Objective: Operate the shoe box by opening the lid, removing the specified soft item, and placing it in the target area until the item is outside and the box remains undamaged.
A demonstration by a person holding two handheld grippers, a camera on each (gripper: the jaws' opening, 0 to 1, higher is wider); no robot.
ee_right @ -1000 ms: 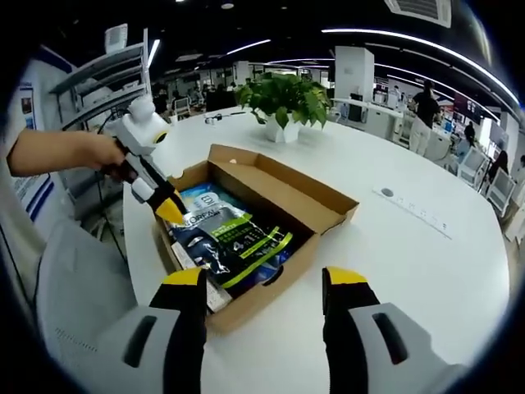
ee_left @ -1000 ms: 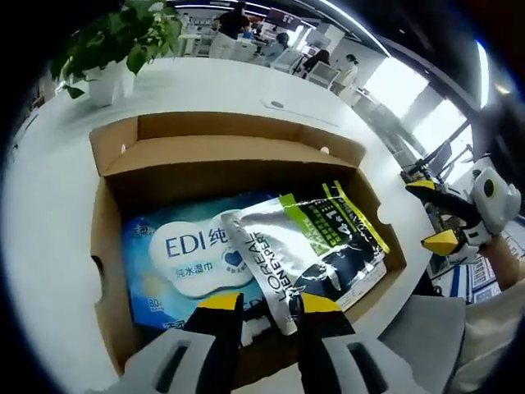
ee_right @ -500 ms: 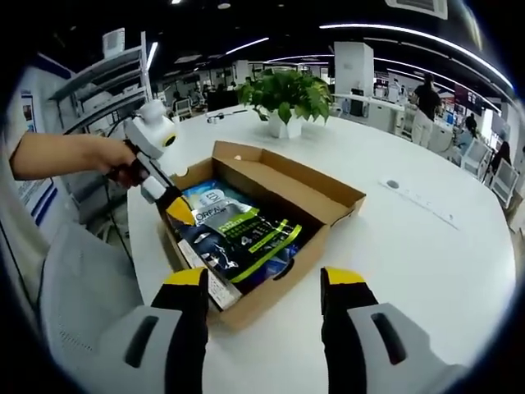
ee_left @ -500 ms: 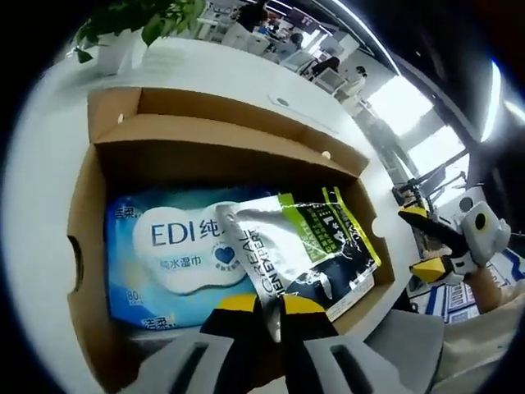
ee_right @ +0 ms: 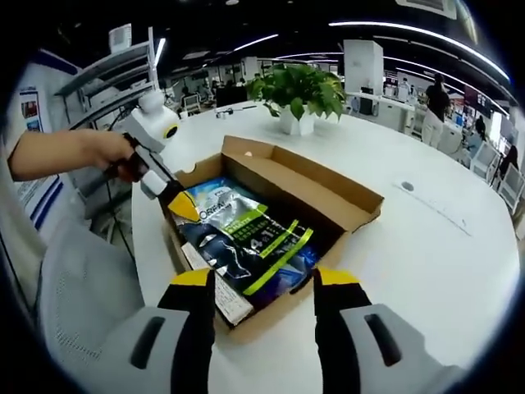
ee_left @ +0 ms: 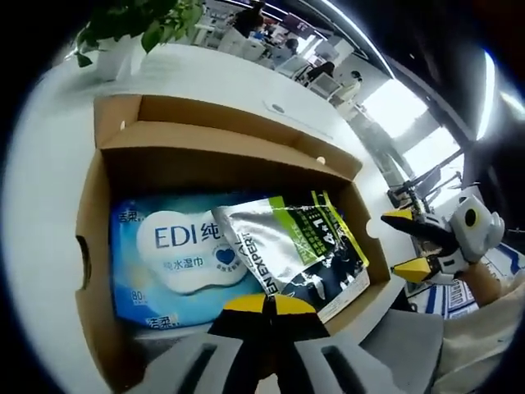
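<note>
The brown cardboard shoe box (ee_left: 221, 148) is seen lying open on the round white worktop (ee_right: 426, 246), its lid folded back toward 12 o'clock in the left gripper view. Inside, a silver, black and green foil pouch (ee_left: 299, 254) is laid partly over a blue pack of wet wipes (ee_left: 176, 254). The left claw (ee_left: 268, 304) is clamped on the pouch's near edge at 6 o'clock. The right claw (ee_right: 264, 277) is held apart, just beside the box's near wall. A potted green plant (ee_right: 299, 94) is set beyond the box.
</note>
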